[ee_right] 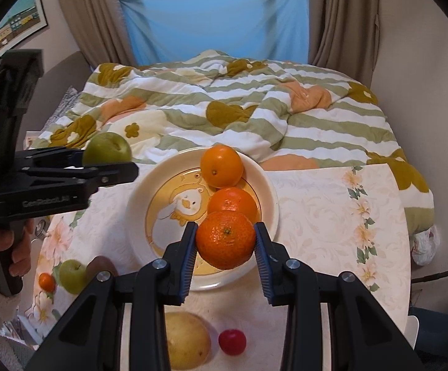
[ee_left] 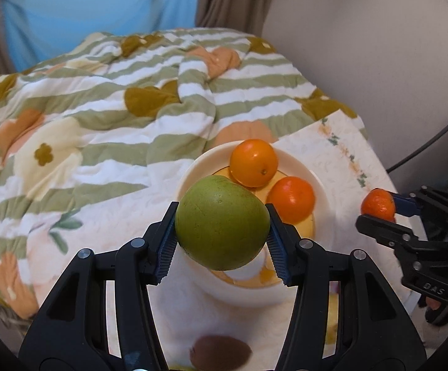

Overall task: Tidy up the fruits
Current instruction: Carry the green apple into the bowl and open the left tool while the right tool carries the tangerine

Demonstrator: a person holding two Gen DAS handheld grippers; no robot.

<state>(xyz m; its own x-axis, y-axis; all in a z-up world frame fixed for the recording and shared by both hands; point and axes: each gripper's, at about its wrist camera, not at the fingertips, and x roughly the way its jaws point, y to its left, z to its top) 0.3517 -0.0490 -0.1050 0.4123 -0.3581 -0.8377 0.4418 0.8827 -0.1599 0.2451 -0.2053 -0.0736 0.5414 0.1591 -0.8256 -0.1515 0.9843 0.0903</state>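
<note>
Floral-clothed worktop beside a quilted bed. Left gripper clamps a pear, stem end up; right gripper clamps a mandarin above the plate.

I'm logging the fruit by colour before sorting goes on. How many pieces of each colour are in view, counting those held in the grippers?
Orange: 4
Green: 2
Yellow: 1
Red: 1
Brown: 1
Total: 9
</note>
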